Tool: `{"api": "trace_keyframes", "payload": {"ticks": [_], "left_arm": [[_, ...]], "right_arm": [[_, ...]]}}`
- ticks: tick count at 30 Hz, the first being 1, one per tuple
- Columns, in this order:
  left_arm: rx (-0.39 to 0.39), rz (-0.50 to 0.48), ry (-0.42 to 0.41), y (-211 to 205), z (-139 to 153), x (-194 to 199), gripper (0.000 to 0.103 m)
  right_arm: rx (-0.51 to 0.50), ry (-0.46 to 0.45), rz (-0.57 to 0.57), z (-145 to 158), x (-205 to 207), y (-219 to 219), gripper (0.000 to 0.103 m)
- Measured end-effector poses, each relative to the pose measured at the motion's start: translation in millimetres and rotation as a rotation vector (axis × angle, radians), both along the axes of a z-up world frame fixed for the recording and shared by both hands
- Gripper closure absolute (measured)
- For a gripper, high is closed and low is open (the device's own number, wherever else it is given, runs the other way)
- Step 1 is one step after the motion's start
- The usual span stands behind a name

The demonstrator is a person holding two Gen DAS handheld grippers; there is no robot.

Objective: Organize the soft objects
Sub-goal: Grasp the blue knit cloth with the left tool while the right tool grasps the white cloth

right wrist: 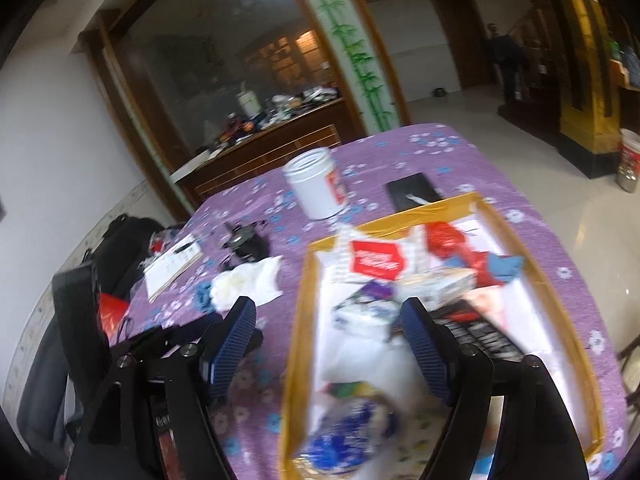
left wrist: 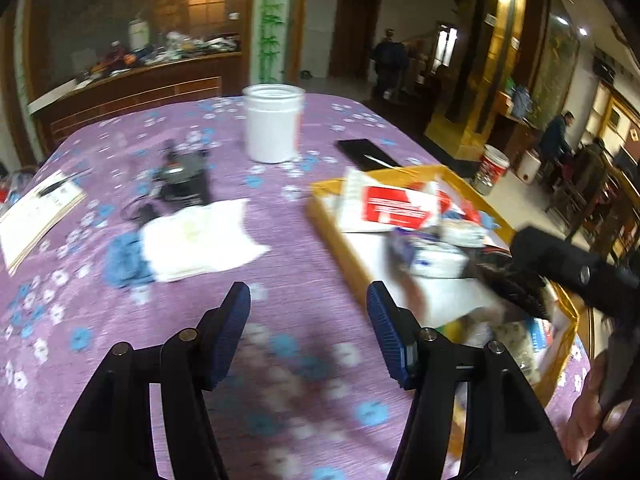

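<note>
Covering the table, a purple cloth (left wrist: 304, 248) carries a tray (right wrist: 298, 320), jar (left wrist: 274, 124) beyond; both grippers (left wrist: 308, 332) (right wrist: 328, 344) gape, holding nothing.

a tray (right wrist: 532, 264) sits toward the counter's (left wrist: 304, 264) right edge, with packets (right wrist: 376, 261) piled in it. a jar (left wrist: 273, 128) stands near the far edge, a phone (left wrist: 366, 154) to its right. cloths (left wrist: 200, 240) lie left of the tray, a notepad (left wrist: 38, 214) by the left edge.
</note>
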State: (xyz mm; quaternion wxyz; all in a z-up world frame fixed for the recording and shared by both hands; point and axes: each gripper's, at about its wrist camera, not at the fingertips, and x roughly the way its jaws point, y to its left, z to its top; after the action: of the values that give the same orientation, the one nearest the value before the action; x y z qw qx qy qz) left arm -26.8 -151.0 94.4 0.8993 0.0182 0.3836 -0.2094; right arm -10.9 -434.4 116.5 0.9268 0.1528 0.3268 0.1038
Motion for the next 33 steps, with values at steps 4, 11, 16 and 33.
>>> {"api": "trace_keyframes", "payload": {"ticks": [4,11,16,33], "left_arm": [[-0.01,0.082,-0.003,46,-3,4,0.044],[0.024,0.271,-0.009,119,-23,24,0.044],[-0.012,0.332,0.013,142,-38,33,0.044],[-0.023,0.41,0.052,158,-49,43,0.044]], "right_arm": [[-0.026,0.007,0.068,-5,3,35,0.026],[-0.143,-0.036,0.16,-8,3,105,0.026],[-0.142,0.054,0.263,-29,33,141,0.026],[-0.114,0.251,0.245,-74,168,202,0.027]]}}
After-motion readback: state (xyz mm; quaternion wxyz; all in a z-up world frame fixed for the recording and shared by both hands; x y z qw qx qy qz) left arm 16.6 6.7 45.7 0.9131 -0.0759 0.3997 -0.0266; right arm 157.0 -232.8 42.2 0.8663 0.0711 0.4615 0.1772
